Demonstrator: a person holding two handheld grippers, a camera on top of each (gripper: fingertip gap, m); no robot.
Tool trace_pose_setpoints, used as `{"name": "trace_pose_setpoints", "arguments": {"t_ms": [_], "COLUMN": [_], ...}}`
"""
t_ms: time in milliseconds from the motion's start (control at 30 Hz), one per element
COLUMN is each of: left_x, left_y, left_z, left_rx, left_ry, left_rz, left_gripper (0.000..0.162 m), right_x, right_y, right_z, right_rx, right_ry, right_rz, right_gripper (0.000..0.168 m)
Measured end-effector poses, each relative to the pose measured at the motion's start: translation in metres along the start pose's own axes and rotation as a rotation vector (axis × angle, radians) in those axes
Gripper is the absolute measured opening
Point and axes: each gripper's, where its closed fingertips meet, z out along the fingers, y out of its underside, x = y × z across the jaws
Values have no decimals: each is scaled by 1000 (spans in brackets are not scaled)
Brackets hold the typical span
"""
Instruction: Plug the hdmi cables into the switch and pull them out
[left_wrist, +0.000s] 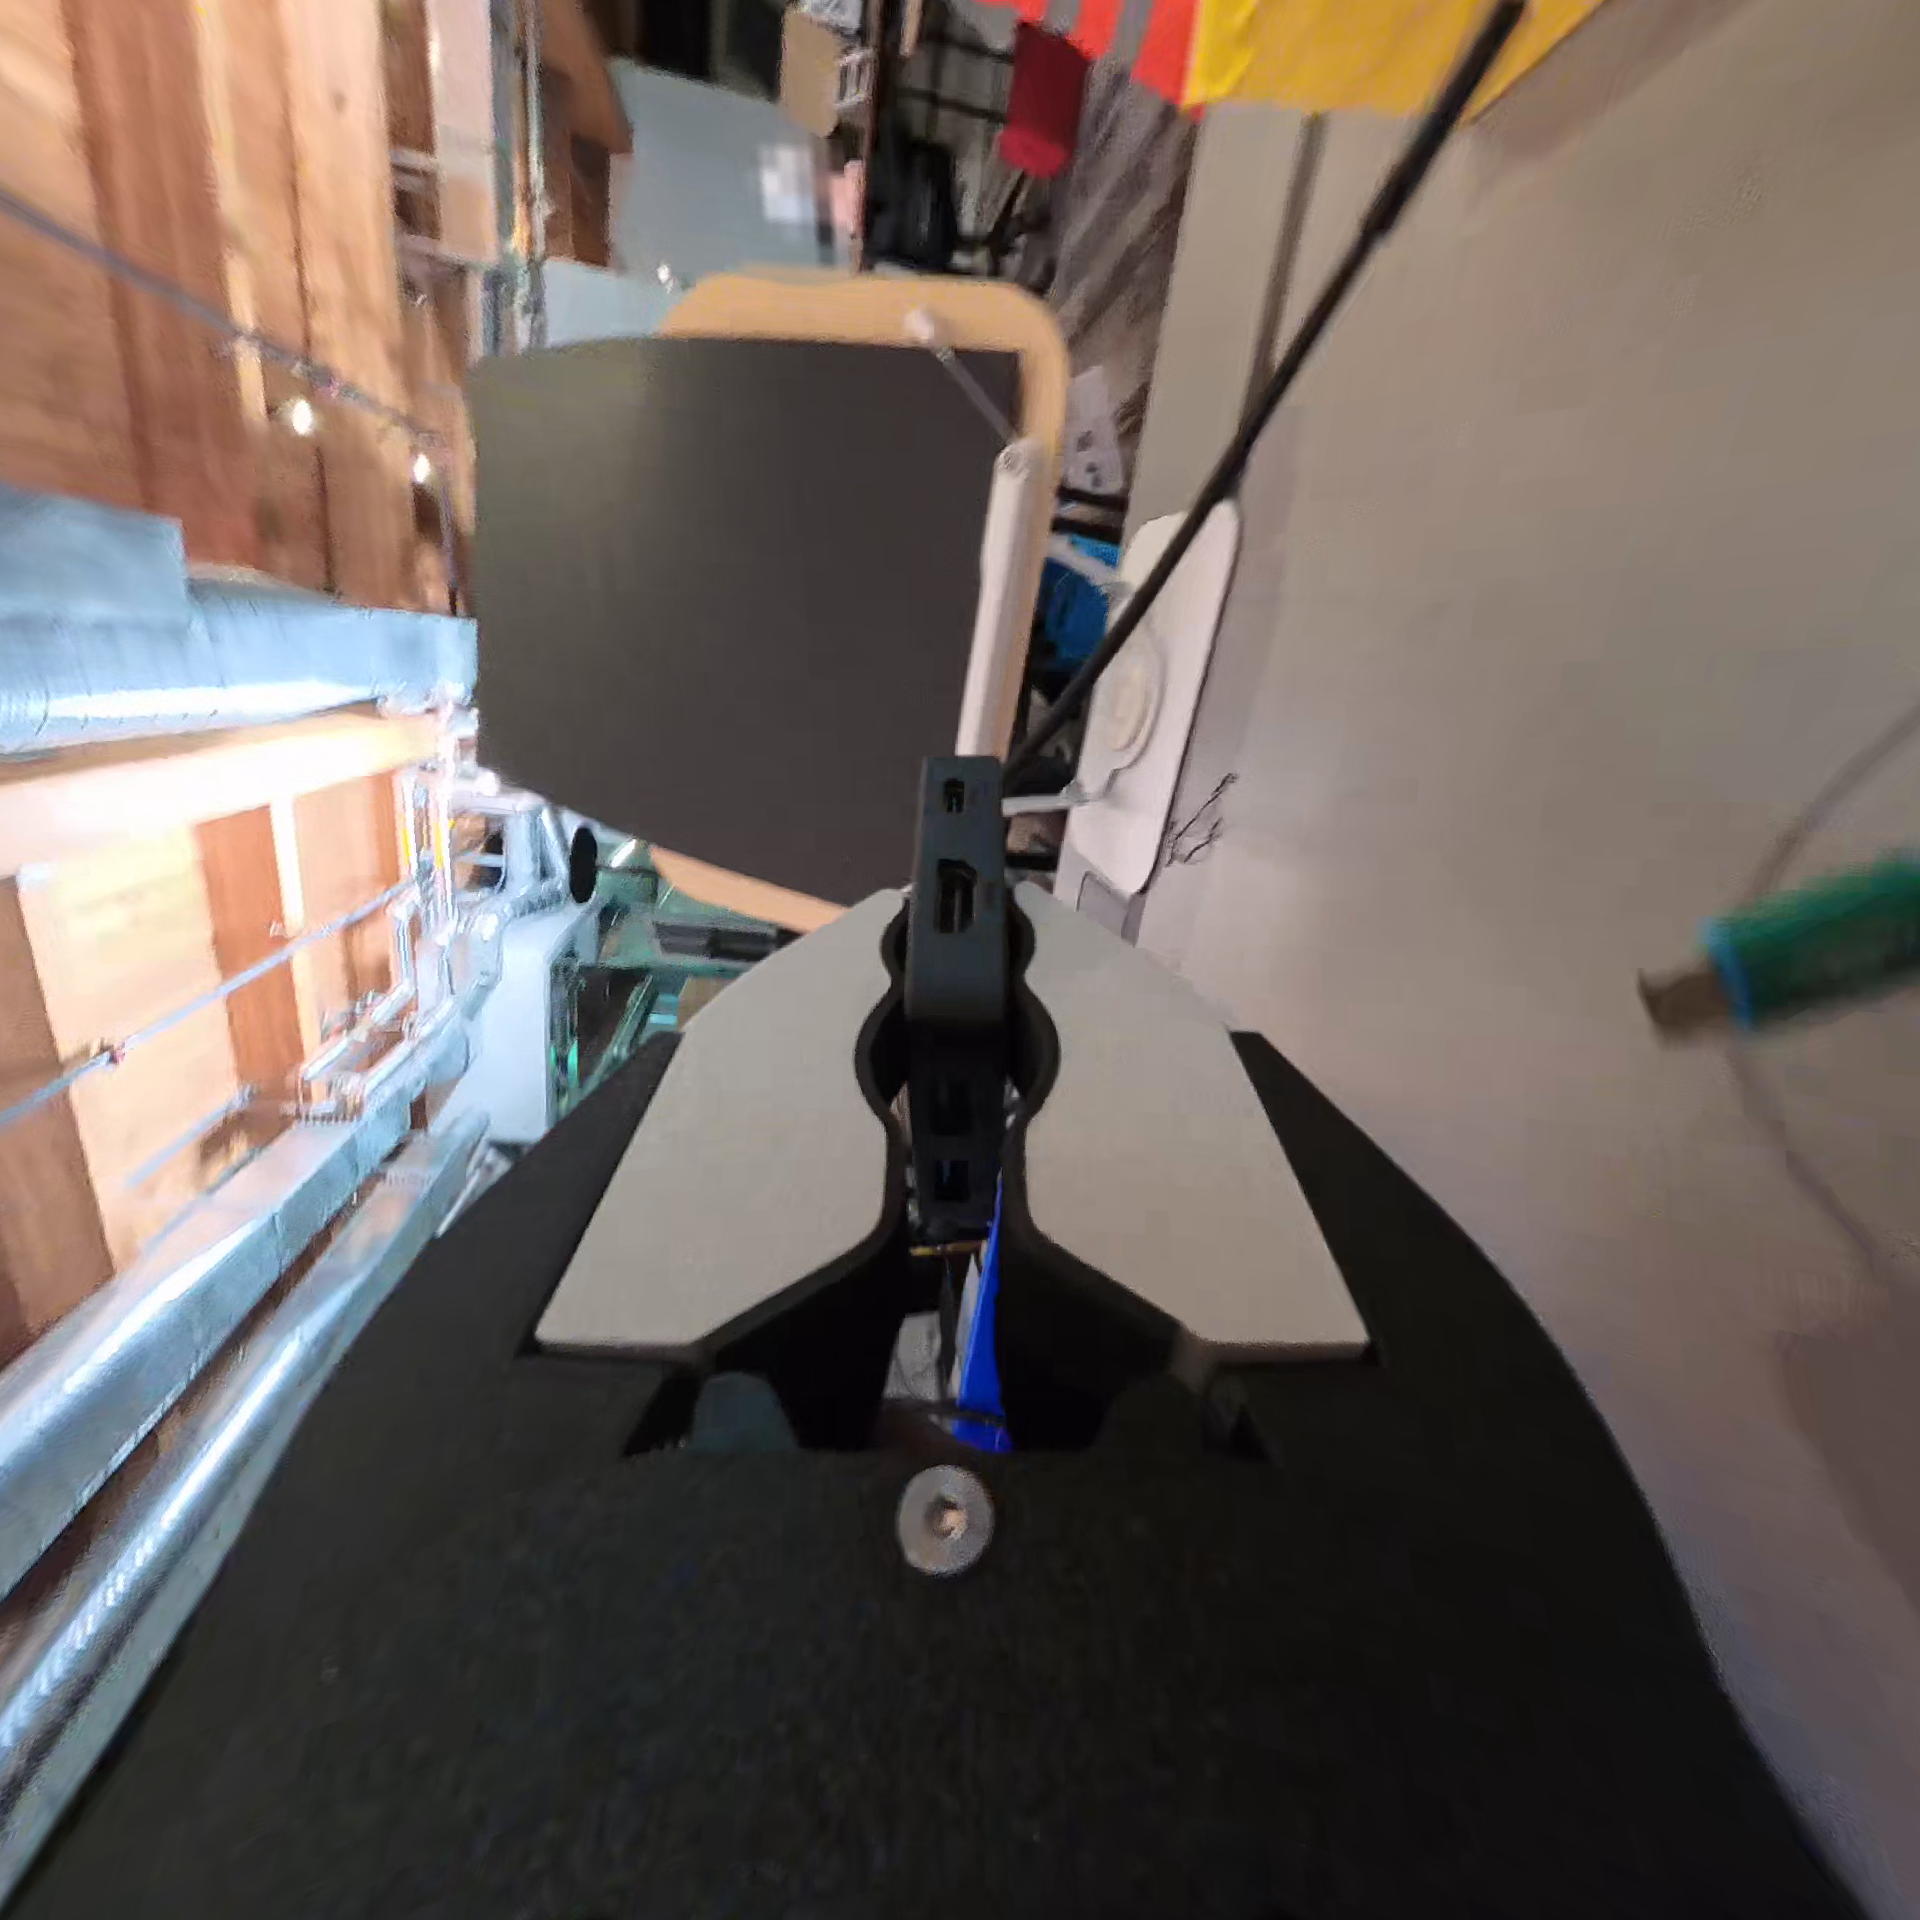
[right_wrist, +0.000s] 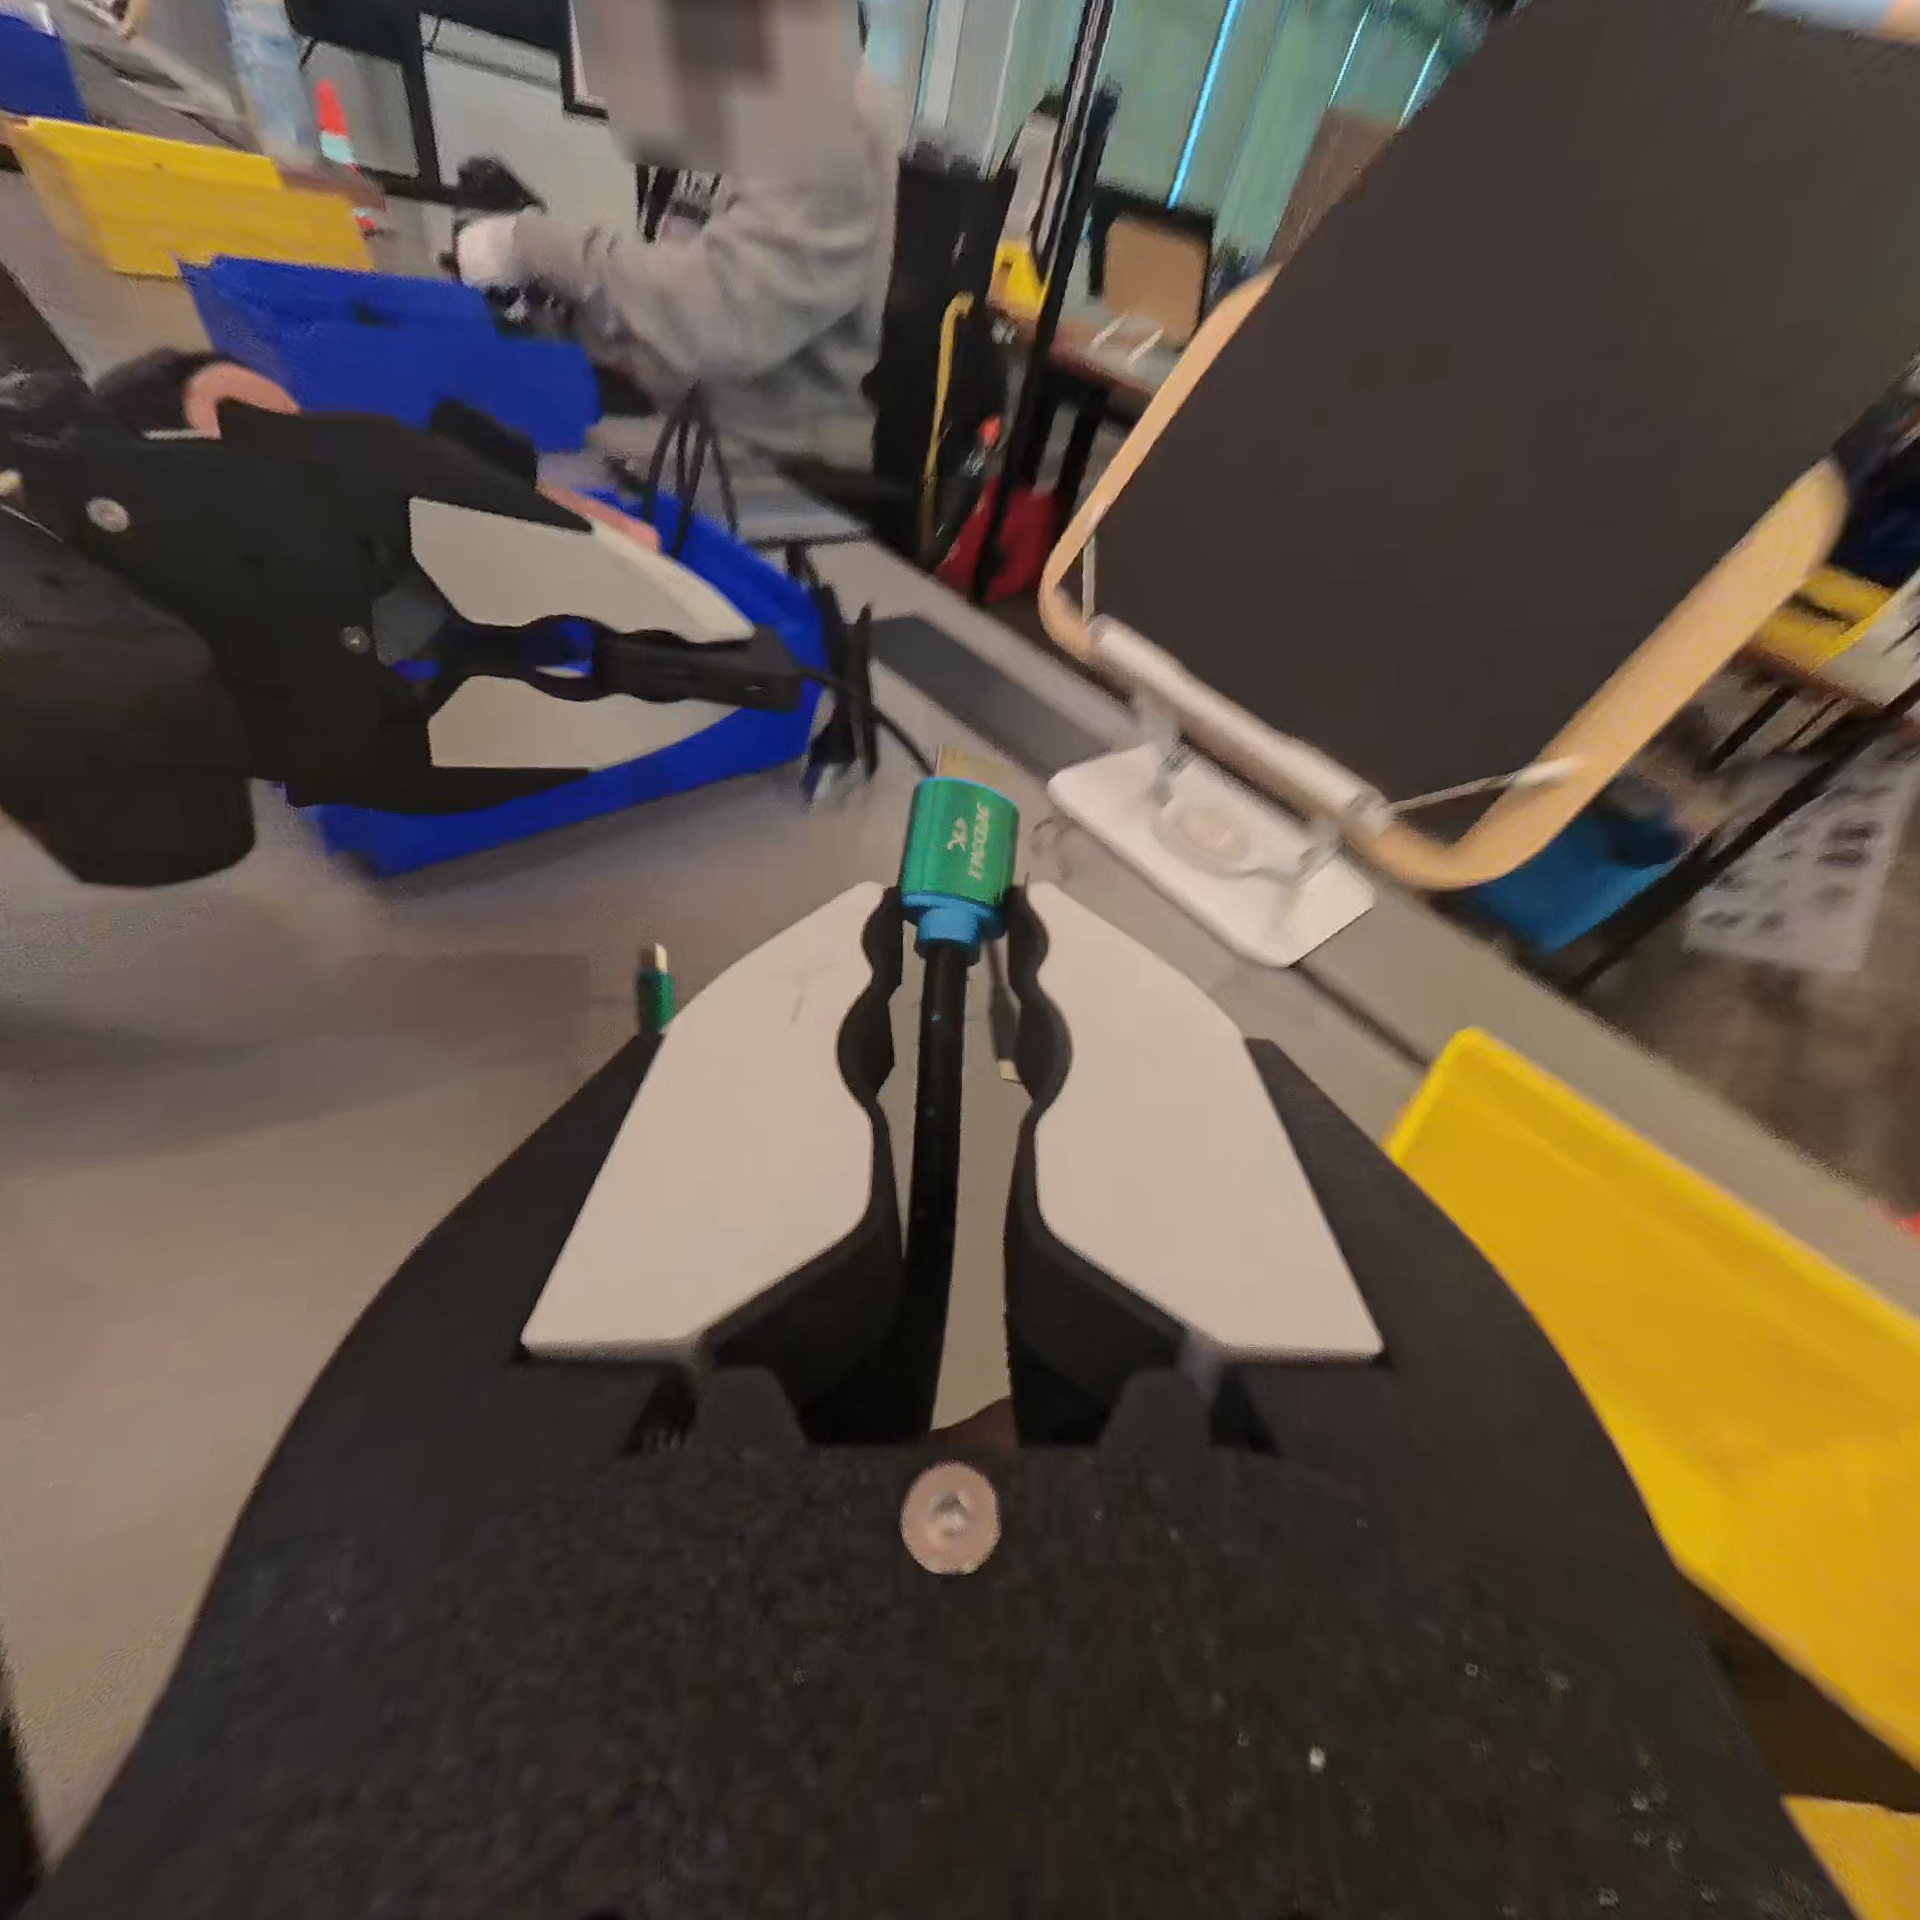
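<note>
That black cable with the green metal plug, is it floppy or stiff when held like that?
Probably fairly stiff near the end: the black cable runs straight between the right gripper fingers, and the green metal plug stands up unsupported. Farther back it likely flops.

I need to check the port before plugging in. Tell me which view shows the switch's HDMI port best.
The left wrist view: the switch, clamped in the left tool, faces the camera with its port open. The right wrist view shows the switch only side-on and blurred, its port hidden.
</note>
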Motion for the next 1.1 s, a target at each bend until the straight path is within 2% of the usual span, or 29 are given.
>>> {"name": "trace_pose_setpoints", "arguments": {"t_ms": [133, 200, 367, 433, 500, 600, 667, 800, 867, 933, 1033, 1100], "left_x": [-4, 4, 24, 28, 29, 32, 35, 44, 50, 54, 55, 54], "left_y": [32, 41, 52, 50, 48, 42, 37, 29, 26, 24, 21, 19], "left_z": [-4, -8, -11, -12, -12, -12, -13, -18, -20, -22, -23, -23], "left_rx": [-86, -92, -112, -106, -102, -95, -86, -68, -59, -53, -36, -19], "left_ry": [-9, 23, 73, 90, 94, 102, 115, 155, 177, 187, 186, 199], "left_rz": [-97, -138, -136, -144, -148, -138, -137, -153, -157, -150, -153, -191], "left_gripper": [14, 13, 13, 14, 14, 13, 13, 14, 13, 13, 13, 13], "right_x": [52, 87, 151, 154, 174, 165, 146, 88, 85, 89, 104, 108], "right_y": [-43, -64, -53, -38, -15, 42, 92, 175, 195, 200, 184, 170], "right_z": [-45, -74, -114, -116, -111, -82, -61, -40, -35, -36, -41, -49], "right_rx": [50, 81, -57, -94, -162, -267, -378, -574, -627, -636, -562, -496], "right_ry": [163, 251, 336, 239, 287, 160, 45, -195, -173, -162, -133, -158], "right_rz": [-171, -182, -325, -365, -448, -487, -503, -427, -382, -271, 9, 211], "right_gripper": [20, 20, 20, 20, 20, 20, 20, 20, 28, 38, 54, 57]}}
